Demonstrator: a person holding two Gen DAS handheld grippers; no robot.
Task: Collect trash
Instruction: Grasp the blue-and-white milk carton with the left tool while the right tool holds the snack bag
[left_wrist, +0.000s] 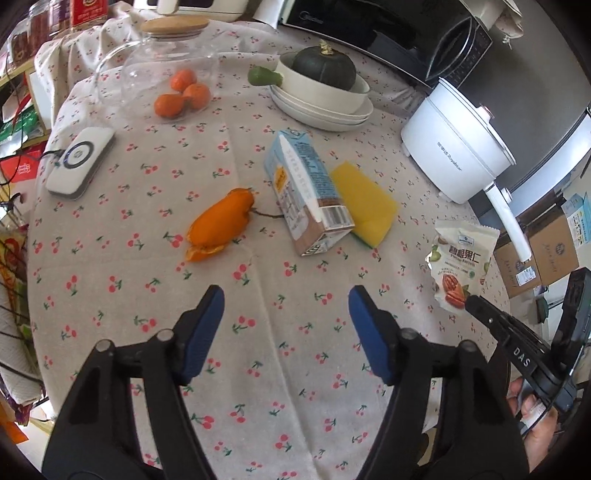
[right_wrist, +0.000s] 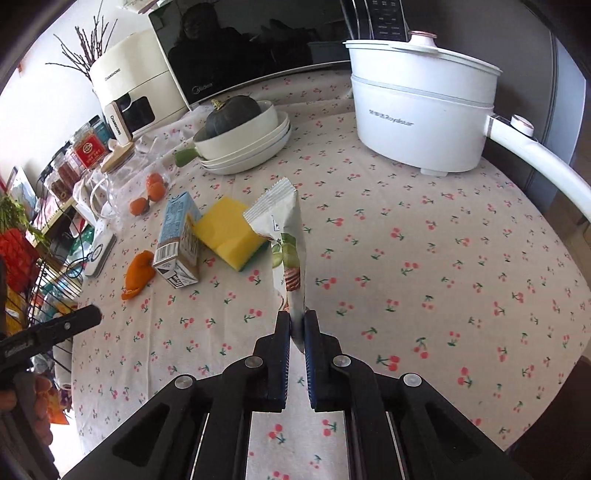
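**Right gripper has the pecan bag, left one lined up on the orange peel**

The right gripper (right_wrist: 297, 326) is clamped tight on the bottom edge of the pecan snack bag (right_wrist: 286, 236), and the bag stands up off the cherry-print tablecloth (right_wrist: 424, 258), long axis pointing away from the fingers. So that's 1 piece of trash in hand.

The left gripper (left_wrist: 286, 306) has nothing in it, fingers apart with only cloth showing between them. The orange peel (left_wrist: 221, 221) lies ahead of it and a bit to the left, near the middle of the table, long axis running diagonally away from the fingers toward the milk carton (left_wrist: 306, 192). The carton lies on its side just right of the peel, resting against a yellow sponge (left_wrist: 365, 199).

Probably the peel is next. The left gripper is clearly the nearer one, and its opening would have to cross the peel's narrow width, so a slight roll of the wrist looks needed. No bin shows in either view.
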